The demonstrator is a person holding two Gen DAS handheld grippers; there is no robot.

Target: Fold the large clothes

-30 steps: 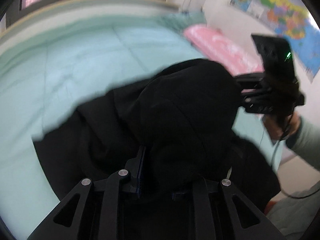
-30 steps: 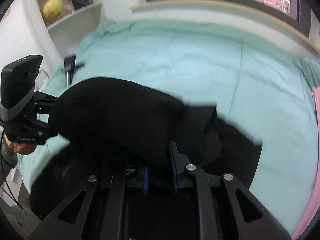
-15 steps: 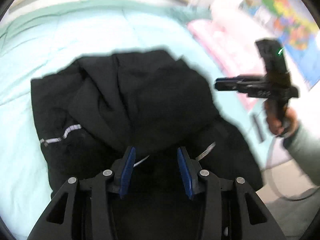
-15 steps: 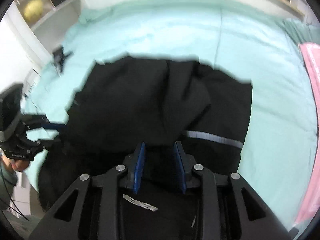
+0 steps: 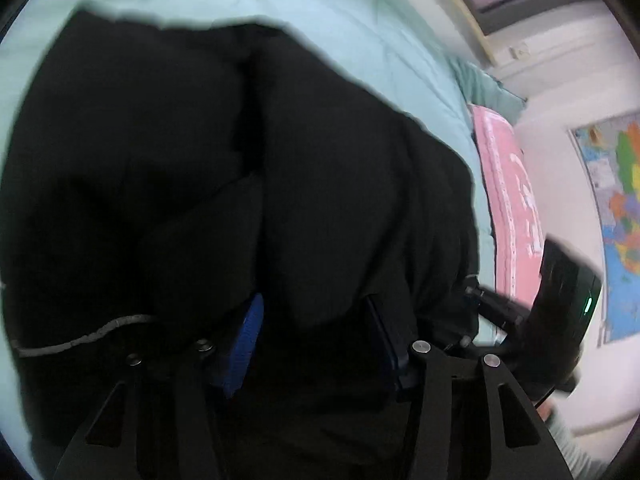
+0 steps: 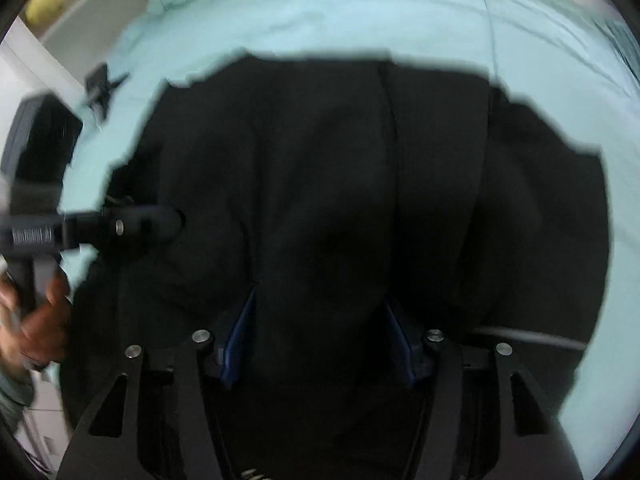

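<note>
A large black garment (image 5: 240,184) lies folded over itself on the light green bed; it also fills the right wrist view (image 6: 360,200). A grey reflective stripe (image 5: 80,338) shows near its lower left edge. My left gripper (image 5: 316,320) is open, its blue pads apart just above the cloth, with cloth bulging between them. My right gripper (image 6: 320,320) is open too, its pads wide apart over the garment's near part. Each gripper shows in the other's view: the right gripper at the right edge (image 5: 560,308), the left gripper at the left edge (image 6: 80,224).
The light green bed sheet (image 6: 360,12) surrounds the garment. A pink pillow (image 5: 512,200) lies at the bed's right side, below a wall map (image 5: 616,220). A small black object (image 6: 100,88) lies on the bed at the far left, near white shelves (image 6: 92,8).
Both grippers let go of the lifted garment and opened wider. The garment dropped flat on the bed, folded over. Both grippers moved lower and closer to the cloth.
</note>
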